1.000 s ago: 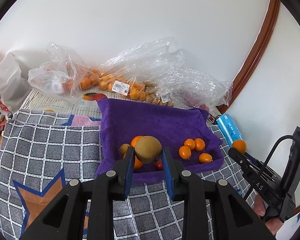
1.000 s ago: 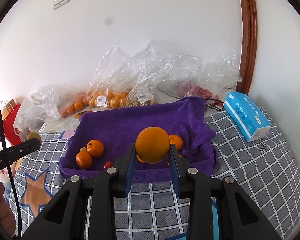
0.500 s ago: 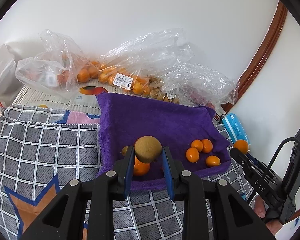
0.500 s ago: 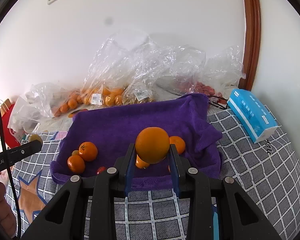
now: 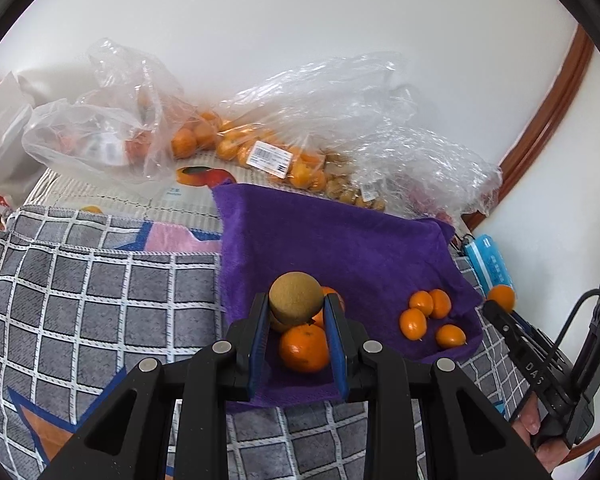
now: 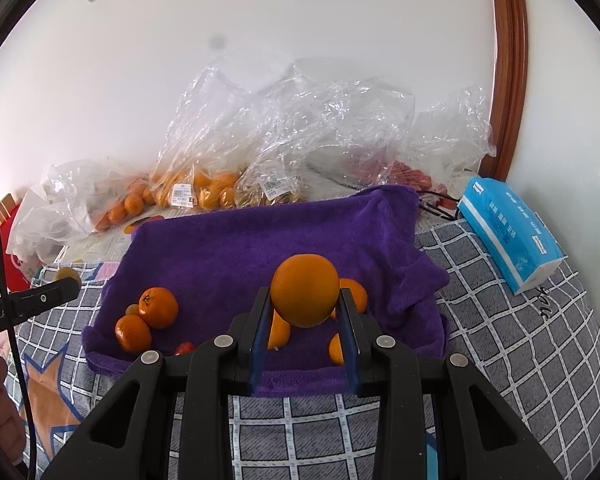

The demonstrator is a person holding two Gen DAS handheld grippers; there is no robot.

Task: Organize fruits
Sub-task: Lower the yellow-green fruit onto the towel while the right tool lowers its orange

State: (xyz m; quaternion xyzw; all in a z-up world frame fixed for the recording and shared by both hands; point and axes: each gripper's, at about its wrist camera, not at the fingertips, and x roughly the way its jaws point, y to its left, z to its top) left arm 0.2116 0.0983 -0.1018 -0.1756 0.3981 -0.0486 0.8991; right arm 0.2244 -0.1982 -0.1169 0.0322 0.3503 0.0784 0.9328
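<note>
My left gripper (image 5: 296, 304) is shut on a round brown fruit (image 5: 295, 295), held above the near left part of a purple towel (image 5: 340, 240). Just under it lies a mandarin (image 5: 304, 348) with another behind. Several small kumquats (image 5: 424, 318) lie on the towel's near right. My right gripper (image 6: 305, 304) is shut on a large orange (image 6: 305, 290) over the towel's (image 6: 260, 240) near right part, above several small kumquats (image 6: 336, 348). Two mandarins (image 6: 158, 307) and a small red fruit (image 6: 185, 348) rest at the towel's near left.
Clear plastic bags (image 5: 284, 128) of oranges and other fruit lie along the white wall behind the towel. A blue tissue pack (image 6: 508, 232) sits right of the towel. A grey checked blanket (image 5: 92, 292) covers the surface. The other gripper (image 5: 540, 364) shows at the right edge of the left wrist view.
Both grippers have come forward and down toward the purple towel, each still holding its fruit. The towel and fruits on it look larger and nearer.
</note>
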